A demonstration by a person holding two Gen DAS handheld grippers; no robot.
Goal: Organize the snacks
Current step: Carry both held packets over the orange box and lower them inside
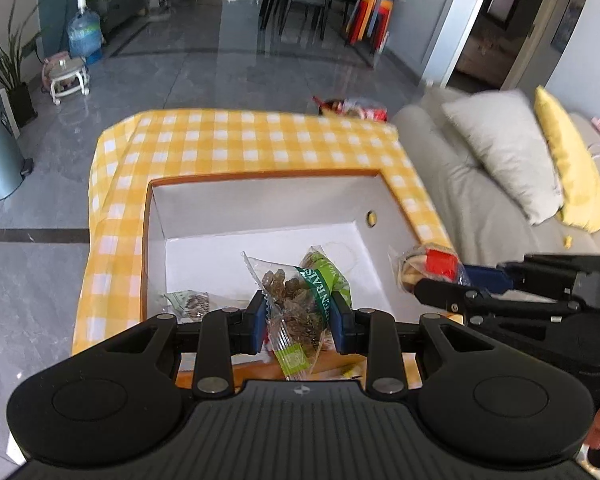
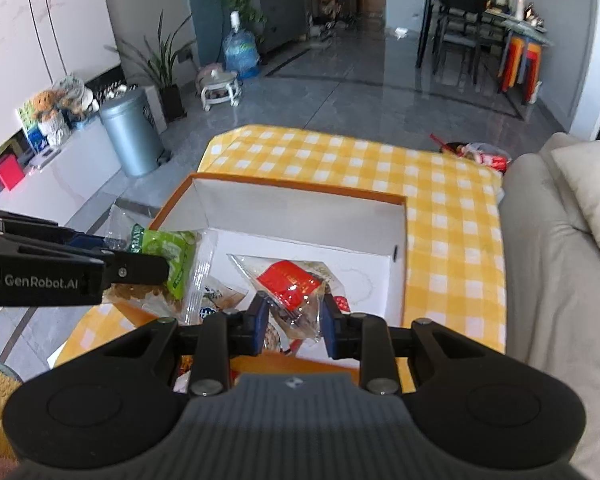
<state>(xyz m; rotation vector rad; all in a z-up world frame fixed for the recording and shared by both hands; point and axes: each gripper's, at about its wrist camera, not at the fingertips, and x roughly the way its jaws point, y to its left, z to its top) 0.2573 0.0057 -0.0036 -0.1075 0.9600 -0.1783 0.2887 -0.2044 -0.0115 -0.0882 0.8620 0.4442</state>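
We are holding two snack packets over an open white box (image 1: 260,208) with orange edges, sitting on a table draped in a yellow-and-white checked cloth (image 1: 236,140). Our left gripper (image 1: 302,322) is pinching a clear raisin packet (image 1: 300,300) with a green band between its blue pads (image 1: 259,322), the packet hanging above the near end of the box. Our right gripper (image 2: 294,322) is clamping a clear packet with a red label (image 2: 290,288), and we are carrying it above the box's near right side; in the left wrist view that same packet is showing at the box's right rim, just beside the raisin packet but apart from it. In the right wrist view the left gripper is reaching in from the left, the green raisin packet sticking out past its fingertips.

Inside the box, another small packet (image 1: 192,304) is lying on the white floor near the left wall, and more wrapped snacks (image 2: 216,300) are lying at the near end, partly hidden behind our grippers.

Beyond the table, a grey sofa with a pale cushion (image 1: 504,148) and a yellow cushion (image 1: 568,164) is standing to the right. A metal pedal bin (image 2: 134,136), a blue water bottle (image 2: 240,50) and a dining table with chairs (image 2: 472,36) are standing on the glossy grey floor.
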